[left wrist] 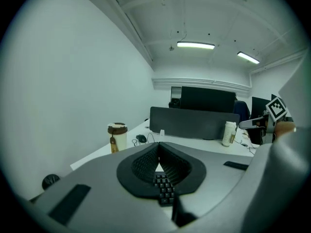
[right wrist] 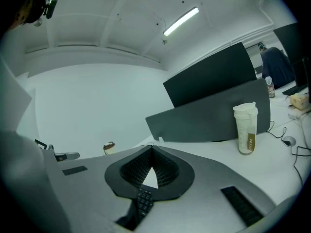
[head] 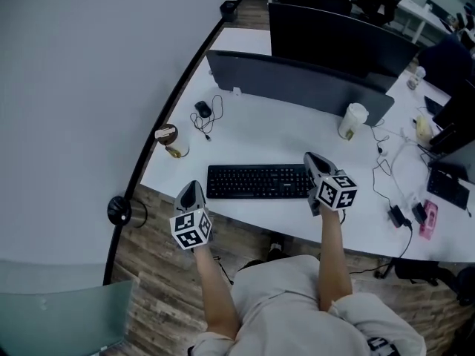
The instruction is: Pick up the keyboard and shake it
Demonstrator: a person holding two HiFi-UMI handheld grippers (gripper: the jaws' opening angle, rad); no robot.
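A black keyboard (head: pixel 258 182) lies flat on the white desk (head: pixel 252 136), near its front edge. My left gripper (head: pixel 193 186) hovers just off the keyboard's left end, above the desk edge, jaws shut and empty. My right gripper (head: pixel 310 156) is at the keyboard's right end, also shut with nothing between its jaws. In the left gripper view the shut tips (left wrist: pixel 159 144) meet above a strip of keyboard (left wrist: pixel 165 191) keys. In the right gripper view the keyboard (right wrist: pixel 143 200) shows below the closed tips (right wrist: pixel 151 148).
A brown-lidded coffee cup (head: pixel 172 141) stands at the desk's left, a wired mouse (head: pixel 202 109) behind it. A white cup (head: pixel 352 121) stands before the dark divider panel (head: pixel 297 84). Cables and a charger (head: pixel 397 213) lie at the right. A person's forearms hold both grippers.
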